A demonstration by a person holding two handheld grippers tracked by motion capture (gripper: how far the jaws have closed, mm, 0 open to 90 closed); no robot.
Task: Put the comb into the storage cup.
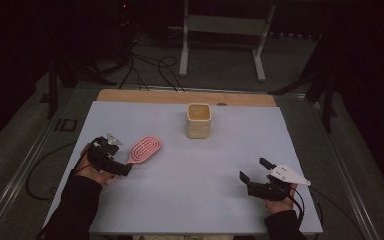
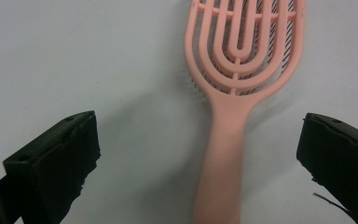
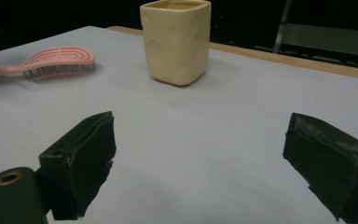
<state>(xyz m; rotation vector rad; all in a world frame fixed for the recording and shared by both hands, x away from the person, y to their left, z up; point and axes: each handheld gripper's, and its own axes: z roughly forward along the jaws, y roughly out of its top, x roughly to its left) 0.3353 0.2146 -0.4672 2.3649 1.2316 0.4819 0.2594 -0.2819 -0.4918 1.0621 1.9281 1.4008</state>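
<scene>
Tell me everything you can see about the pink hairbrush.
The pink hairbrush looks like matte plastic, with an oval head of looped, open ribs and dark bristles facing down. It lies flat on the pale table, left of the cream cup. Its straight handle runs between the open jaws of the left tongs, which have not closed on it.

A pink hairbrush (image 1: 144,149) lies flat on the pale worktop (image 1: 195,180), toward its left side. Its oval head is an open frame of nested loops joined by short cross bars, with dark bristles showing through the gaps and pointing down at the worktop. The plain, smooth handle (image 2: 220,172) runs back from the head toward the near left. Seen from the side in the right gripper view, the brush (image 3: 56,60) rests on its bristles, back upward.
</scene>
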